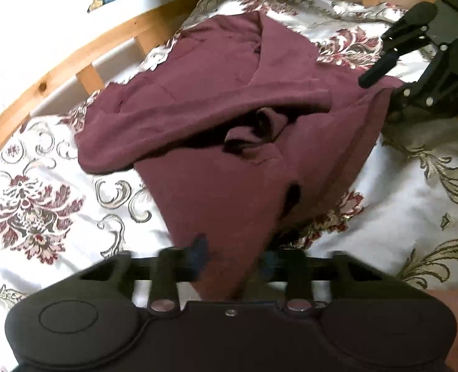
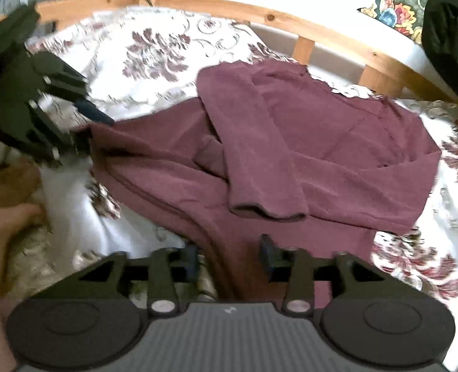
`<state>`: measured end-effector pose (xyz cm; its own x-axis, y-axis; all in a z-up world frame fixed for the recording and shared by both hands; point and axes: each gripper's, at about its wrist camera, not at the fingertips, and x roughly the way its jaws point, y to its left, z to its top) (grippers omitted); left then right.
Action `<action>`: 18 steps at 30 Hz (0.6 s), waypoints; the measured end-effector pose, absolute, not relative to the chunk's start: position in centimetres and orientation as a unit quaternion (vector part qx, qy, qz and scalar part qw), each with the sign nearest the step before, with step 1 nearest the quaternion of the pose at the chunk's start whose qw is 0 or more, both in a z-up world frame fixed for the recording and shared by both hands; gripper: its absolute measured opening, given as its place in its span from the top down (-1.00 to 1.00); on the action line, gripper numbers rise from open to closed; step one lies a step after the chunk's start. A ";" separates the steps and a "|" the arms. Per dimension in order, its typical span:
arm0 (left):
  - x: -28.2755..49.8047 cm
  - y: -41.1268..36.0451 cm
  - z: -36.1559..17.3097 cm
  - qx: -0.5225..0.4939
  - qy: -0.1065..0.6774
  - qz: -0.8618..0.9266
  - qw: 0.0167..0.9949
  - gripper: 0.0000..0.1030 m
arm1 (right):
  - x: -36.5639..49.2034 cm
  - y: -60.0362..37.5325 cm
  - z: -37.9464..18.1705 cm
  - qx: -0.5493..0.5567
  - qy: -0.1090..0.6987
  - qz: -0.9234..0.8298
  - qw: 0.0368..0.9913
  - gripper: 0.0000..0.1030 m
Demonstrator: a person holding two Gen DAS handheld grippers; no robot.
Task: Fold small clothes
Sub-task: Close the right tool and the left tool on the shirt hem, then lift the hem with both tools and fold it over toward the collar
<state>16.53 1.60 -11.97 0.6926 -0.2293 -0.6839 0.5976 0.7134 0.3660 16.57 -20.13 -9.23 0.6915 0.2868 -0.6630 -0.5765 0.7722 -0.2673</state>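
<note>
1. Left wrist view: a maroon long-sleeved top (image 1: 229, 130) lies on a bed with a floral bedspread (image 1: 43, 204), and a wooden bed frame (image 1: 83, 49) curves behind it from 9 to 12 o'clock.
2. The left gripper (image 1: 232, 257) has its fingers pinching a corner of the top's near edge at 6 o'clock; cloth runs up from between them toward 12 o'clock.
3. In the same view the right gripper (image 1: 383, 71) sits at 2 o'clock, its fingers drawn together at the far edge of the cloth.
4. The right wrist view shows that gripper's own fingers standing on either side of a bunched strip of the top; they look closed on it, though a gap shows.
5. There, the left gripper is at 9 o'clock, holding the other corner of the same edge.
6. One sleeve (image 2: 259, 155) is already folded across the body, its cuff pointing to 6 o'clock.
7. The held edge stretches between both grippers, so the top's long axis runs away from them toward the frame; the coming fold likely carries this edge forward, both hands equally near.
</note>
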 end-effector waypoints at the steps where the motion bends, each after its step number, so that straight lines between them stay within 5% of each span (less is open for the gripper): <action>1: 16.5 1.7 -11.9 0.291 0.307 -0.236 0.875 0.74 | 16.5 -20.1 -9.3 -0.246 0.314 0.233 0.887 -0.16; 10: 17.8 3.6 -8.0 0.207 0.248 -0.203 0.924 0.90 | 15.9 -19.9 -9.7 -0.297 0.329 0.168 0.880 -0.24; 14: 18.0 3.8 -6.2 0.196 0.223 -0.192 0.935 0.90 | 15.9 -20.9 -9.5 -0.280 0.327 0.147 0.890 0.21; 16: 17.8 3.9 -5.6 0.190 0.214 -0.186 0.940 0.90 | 16.0 -21.5 -8.9 -0.264 0.321 0.134 0.900 0.83; 18: 17.3 3.9 -5.3 0.187 0.210 -0.185 0.942 0.90 | 15.5 -22.3 -7.6 -0.244 0.293 0.113 0.918 0.86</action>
